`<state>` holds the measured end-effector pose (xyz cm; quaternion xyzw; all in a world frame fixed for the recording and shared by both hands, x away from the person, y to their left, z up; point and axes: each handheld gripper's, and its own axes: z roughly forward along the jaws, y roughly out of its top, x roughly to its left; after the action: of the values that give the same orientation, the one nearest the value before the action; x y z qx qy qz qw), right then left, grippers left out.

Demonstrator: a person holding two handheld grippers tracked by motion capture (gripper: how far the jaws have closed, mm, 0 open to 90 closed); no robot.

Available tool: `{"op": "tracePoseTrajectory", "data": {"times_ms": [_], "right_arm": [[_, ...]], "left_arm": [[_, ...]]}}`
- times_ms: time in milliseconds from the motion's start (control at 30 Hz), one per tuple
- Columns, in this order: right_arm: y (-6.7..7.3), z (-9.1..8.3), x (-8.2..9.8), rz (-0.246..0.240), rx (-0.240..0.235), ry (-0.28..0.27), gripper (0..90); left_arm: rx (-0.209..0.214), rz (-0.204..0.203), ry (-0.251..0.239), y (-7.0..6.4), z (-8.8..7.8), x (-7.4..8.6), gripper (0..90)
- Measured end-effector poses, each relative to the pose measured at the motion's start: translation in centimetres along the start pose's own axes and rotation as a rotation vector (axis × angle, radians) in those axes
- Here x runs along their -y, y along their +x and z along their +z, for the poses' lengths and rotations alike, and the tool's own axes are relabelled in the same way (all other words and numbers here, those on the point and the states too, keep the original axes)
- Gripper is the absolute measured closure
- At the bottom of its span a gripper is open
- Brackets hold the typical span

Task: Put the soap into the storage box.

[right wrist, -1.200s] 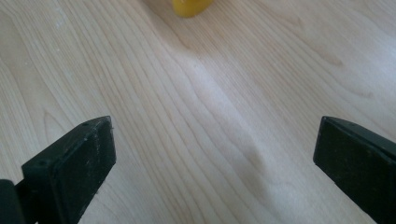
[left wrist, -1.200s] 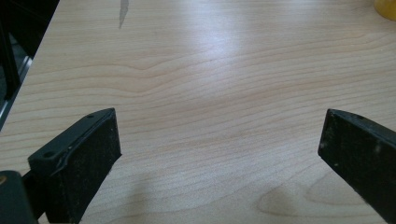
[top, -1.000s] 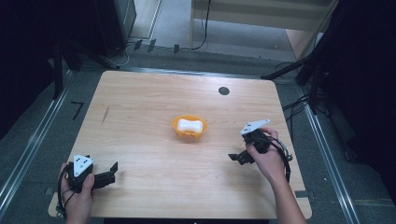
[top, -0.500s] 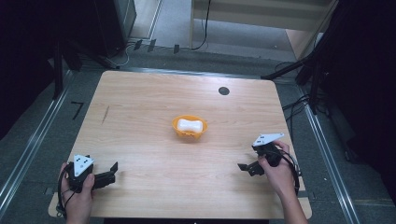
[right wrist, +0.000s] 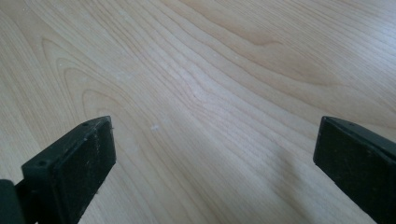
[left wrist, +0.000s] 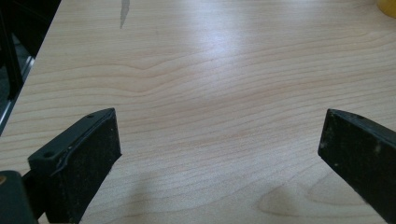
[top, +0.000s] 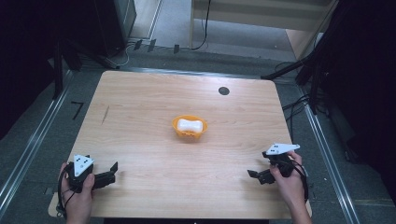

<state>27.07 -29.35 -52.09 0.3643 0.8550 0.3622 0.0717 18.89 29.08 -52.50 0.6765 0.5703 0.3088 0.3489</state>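
Observation:
An orange bowl (top: 177, 125) sits at the middle of the wooden table (top: 140, 107), and a white lump (top: 191, 125) lies inside it. My left gripper (top: 113, 171) rests near the front left corner, open, with bare wood between its jaws (left wrist: 219, 135). At the front right, my right gripper (top: 252, 175) is low over the table and open too, nothing between its jaws (right wrist: 215, 140). Both grippers are far from the bowl. A sliver of the orange bowl (left wrist: 386, 6) shows at the top right of the left gripper view.
A small black round disc (top: 223, 90) lies near the table's far edge. A thin dark mark (top: 105, 114) is on the wood at the left. Metal rails (top: 28, 144) run along both sides, and cables trail on the floor beyond the far edge.
My right gripper has drawn back toward the front right edge and come down lower. The left gripper and the bowl have stayed put.

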Motion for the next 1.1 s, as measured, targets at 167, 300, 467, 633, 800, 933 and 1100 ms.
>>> {"op": "tracePoseTrajectory", "data": {"times_ms": [167,300,467,633,800,933,1100], "right_arm": [[-0.2,-0.7,1.4,0.013,0.021,-0.023,0.0],[-0.3,-1.0,2.4,0.033,0.023,-0.03,0.0],[-0.4,-1.6,3.9,0.049,0.036,-0.062,0.0],[-0.6,-2.6,5.4,0.072,0.064,-0.085,0.0],[-0.7,-3.5,6.6,0.087,0.077,-0.102,0.0],[-0.8,-4.2,7.5,0.099,0.092,-0.118,0.0],[-0.9,-4.9,8.5,0.119,0.109,-0.132,0.0]], "left_arm": [[-0.003,0.0,0.003,0.0,0.0,0.0,0.0],[-0.002,-0.001,0.0,0.0,0.0,0.0,0.0],[-0.004,0.001,0.003,0.0,0.0,0.0,0.0],[-0.003,0.0,0.0,0.0,0.0,0.0,0.0],[-0.005,0.001,0.002,0.0,0.0,0.0,0.0],[-0.006,0.002,0.004,0.0,0.0,0.0,0.0],[-0.006,0.002,0.004,0.0,0.0,0.0,0.0]]}}
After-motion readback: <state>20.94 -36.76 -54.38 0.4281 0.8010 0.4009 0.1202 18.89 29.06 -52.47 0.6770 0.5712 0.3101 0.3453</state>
